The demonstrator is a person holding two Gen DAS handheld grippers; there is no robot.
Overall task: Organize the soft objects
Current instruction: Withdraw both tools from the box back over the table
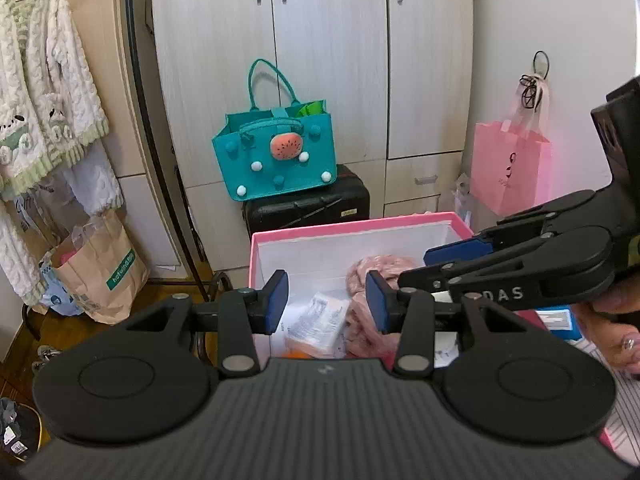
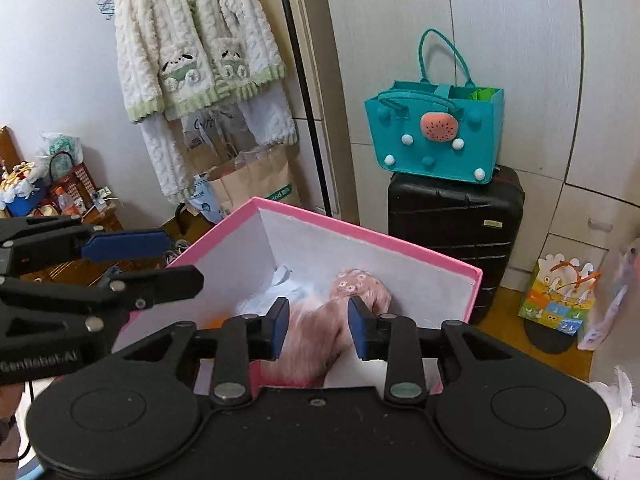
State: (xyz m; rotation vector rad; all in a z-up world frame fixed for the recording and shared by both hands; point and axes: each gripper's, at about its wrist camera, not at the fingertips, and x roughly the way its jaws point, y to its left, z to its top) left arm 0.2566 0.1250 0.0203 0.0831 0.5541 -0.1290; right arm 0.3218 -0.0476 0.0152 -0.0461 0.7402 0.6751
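Over the box: both grippers above the pink box (image 2: 400, 240), pointing down into it.
Left gripper (image 1: 327, 300): jaws apart, nothing between the pads.
Right gripper (image 2: 318, 328): jaws apart, not pressing on the pink fuzzy garment (image 2: 320, 332) seen beyond them.
Task's thing: garment lying inside the box, toward its right; a white packet (image 1: 320, 320) to its left.
Far side: teal felt bag (image 2: 436, 132) on a black suitcase (image 2: 452, 236).
Risk: fuzzy pile snagging on a pad during withdrawal, dragging the garment back over the rim.
Risk: grippers close together, likely to knock each other.
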